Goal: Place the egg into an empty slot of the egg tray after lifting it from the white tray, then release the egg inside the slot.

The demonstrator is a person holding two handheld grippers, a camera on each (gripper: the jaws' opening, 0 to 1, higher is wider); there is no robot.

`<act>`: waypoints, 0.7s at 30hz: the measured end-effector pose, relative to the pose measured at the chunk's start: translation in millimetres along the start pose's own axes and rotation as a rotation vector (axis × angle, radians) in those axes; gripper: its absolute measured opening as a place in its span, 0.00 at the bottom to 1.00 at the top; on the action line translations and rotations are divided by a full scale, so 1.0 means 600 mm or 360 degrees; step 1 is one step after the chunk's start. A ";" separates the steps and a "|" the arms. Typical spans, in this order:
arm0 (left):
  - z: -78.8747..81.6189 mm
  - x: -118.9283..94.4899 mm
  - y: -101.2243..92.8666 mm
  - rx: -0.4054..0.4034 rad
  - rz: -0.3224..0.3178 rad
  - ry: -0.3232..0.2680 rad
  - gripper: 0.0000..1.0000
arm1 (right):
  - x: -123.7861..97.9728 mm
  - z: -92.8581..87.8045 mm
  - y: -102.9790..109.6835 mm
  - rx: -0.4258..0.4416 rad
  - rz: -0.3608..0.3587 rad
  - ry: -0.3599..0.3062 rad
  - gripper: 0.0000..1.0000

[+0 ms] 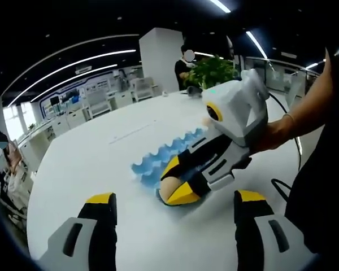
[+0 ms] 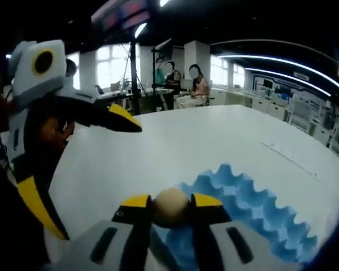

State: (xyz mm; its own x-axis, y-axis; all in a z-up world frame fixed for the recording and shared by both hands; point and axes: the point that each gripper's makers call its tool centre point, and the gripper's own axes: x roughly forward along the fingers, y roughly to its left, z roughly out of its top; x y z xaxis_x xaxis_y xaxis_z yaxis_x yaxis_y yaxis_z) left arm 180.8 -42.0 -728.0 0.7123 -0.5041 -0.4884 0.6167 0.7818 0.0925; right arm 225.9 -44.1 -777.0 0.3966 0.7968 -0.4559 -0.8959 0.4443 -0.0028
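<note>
Right gripper view | right hand-held gripper (image 2: 170, 208) pinched the egg (image 2: 170, 206) by its sides above the blue egg tray (image 2: 254, 209) on the white table (image 2: 203, 141) | left hand-held gripper (image 1: 172, 206) spread, empty | egg judged light, smooth, brittle: gentle side grip.

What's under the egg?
The egg, held in the right gripper, sits over the near end of the blue egg tray. The slot right beneath it is hidden by the egg and gripper.

One egg (image 2: 170, 206) (tan), one egg tray (image 2: 254, 210).
</note>
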 end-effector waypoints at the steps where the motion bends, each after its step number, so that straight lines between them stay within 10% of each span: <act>1: 0.000 0.000 0.000 -0.0001 -0.0001 0.0000 0.87 | -0.001 0.000 0.001 0.0008 0.0003 -0.0002 0.30; 21: 0.006 0.002 -0.014 0.0007 -0.0033 -0.0016 0.86 | -0.029 -0.009 -0.008 0.0036 -0.0030 -0.0014 0.31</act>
State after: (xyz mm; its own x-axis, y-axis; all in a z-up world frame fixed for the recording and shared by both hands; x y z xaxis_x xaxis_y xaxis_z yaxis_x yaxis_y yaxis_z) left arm 178.0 -50.5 -726.4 0.7026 -0.5242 -0.4813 0.6331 0.7693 0.0863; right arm 222.0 -62.1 -773.6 0.4153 0.7917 -0.4481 -0.8834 0.4685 0.0090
